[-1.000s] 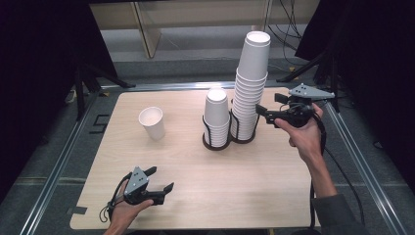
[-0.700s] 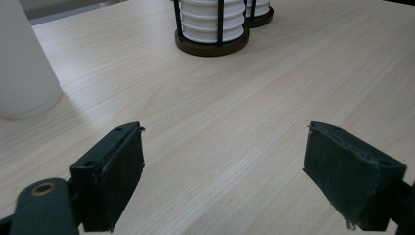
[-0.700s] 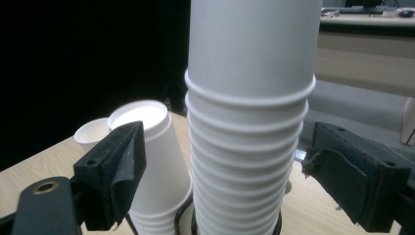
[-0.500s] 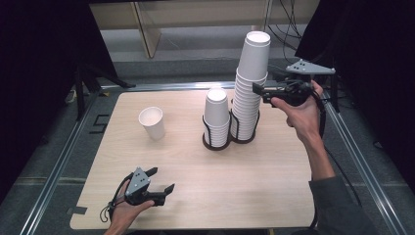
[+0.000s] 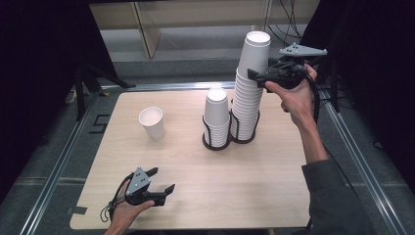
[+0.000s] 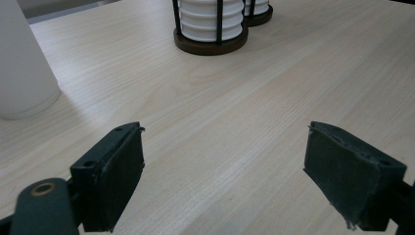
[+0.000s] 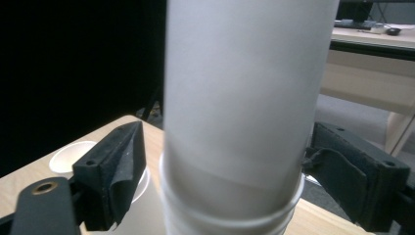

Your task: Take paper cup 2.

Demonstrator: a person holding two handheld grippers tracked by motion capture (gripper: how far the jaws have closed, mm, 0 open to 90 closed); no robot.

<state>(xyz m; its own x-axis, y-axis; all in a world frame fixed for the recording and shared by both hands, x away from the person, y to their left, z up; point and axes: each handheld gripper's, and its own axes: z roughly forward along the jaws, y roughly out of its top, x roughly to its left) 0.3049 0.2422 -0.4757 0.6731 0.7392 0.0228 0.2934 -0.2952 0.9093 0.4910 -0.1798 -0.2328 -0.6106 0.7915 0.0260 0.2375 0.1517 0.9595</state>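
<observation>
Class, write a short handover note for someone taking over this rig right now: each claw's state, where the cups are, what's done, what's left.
Right claw: open, jaws either side of the top cup of the tall stack, not visibly clamped.
Left claw: open, holding nothing, low over the table near its front edge.
Short stack sits in the holder beside the tall one; a single cup stands upright on the table to their left.
Done: apparently one cup set out.
Left: probably close on the top cup and lift it off.

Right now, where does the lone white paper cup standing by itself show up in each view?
High view: lone white paper cup stands on the table's left half.
Left gripper view: at the left edge.
Right gripper view: its rim shows lower left.
Shared landmark: the short stack of white cups in its black wire holder.
</observation>
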